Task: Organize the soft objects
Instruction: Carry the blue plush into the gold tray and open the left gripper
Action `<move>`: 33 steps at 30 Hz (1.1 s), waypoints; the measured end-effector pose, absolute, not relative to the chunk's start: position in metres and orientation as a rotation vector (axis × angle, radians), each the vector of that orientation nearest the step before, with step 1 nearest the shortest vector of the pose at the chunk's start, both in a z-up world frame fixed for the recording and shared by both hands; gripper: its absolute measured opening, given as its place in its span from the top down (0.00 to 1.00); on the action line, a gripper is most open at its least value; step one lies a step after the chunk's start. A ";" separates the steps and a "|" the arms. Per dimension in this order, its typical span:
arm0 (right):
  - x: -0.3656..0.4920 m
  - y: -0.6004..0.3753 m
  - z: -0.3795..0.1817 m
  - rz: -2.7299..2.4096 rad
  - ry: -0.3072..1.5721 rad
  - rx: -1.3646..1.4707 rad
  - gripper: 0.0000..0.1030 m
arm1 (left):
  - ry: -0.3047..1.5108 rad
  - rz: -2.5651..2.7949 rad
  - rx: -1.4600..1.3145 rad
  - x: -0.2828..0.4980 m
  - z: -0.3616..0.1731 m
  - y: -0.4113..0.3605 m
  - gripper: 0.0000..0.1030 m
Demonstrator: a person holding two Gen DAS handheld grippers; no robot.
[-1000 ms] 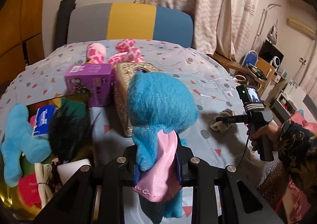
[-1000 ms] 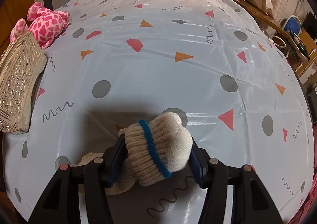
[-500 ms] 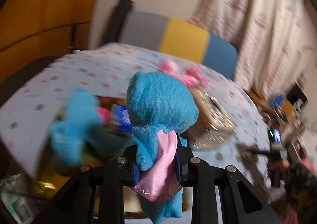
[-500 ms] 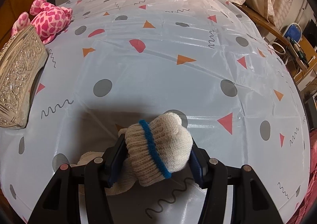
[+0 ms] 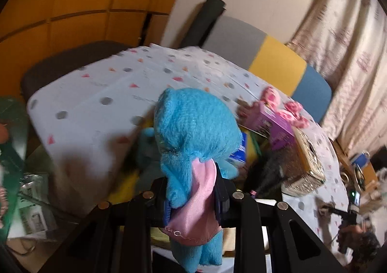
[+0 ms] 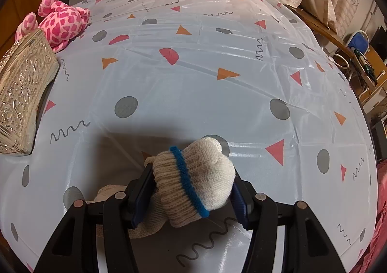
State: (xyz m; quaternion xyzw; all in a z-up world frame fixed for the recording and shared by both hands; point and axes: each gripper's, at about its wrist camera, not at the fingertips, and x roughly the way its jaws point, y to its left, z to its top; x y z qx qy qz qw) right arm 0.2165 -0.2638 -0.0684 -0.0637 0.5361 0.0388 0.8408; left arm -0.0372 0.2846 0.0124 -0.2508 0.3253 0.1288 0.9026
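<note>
The left gripper point(image 5: 193, 202) is clamped tight on a fuzzy blue plush toy point(image 5: 196, 132) with a satiny pink cape point(image 5: 196, 210), which stands upright at centre frame. Behind it, blurred, the desk point(image 5: 96, 94) wears a glossy pale cloth printed with dots and triangles; at 3 o'clock sit a purple carton point(image 5: 275, 125), a pink spotted plush point(image 5: 292, 113) and an embossed metallic box point(image 5: 307, 164). The right gripper point(image 6: 191, 195) holds, at a middling width, a ribbed cream knit sock point(image 6: 196, 181) with a blue band, bunched into a rounded lump at 6 o'clock, low over the cloth. At 10 o'clock in the right wrist view lie the embossed box and the pink plush.
</note>
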 end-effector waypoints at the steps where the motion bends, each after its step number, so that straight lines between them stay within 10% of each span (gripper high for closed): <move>1: 0.216 -0.264 -0.068 0.081 1.133 -0.136 0.44 | 0.681 0.247 -0.506 -0.031 0.010 0.278 0.73; 13: 0.217 -0.264 -0.068 0.084 1.133 -0.140 0.44 | 0.827 0.277 -0.455 0.012 -0.044 0.256 0.46; 33: 0.214 -0.258 -0.069 0.051 1.174 -0.145 0.45 | 0.704 0.355 -0.248 -0.006 0.002 0.225 0.33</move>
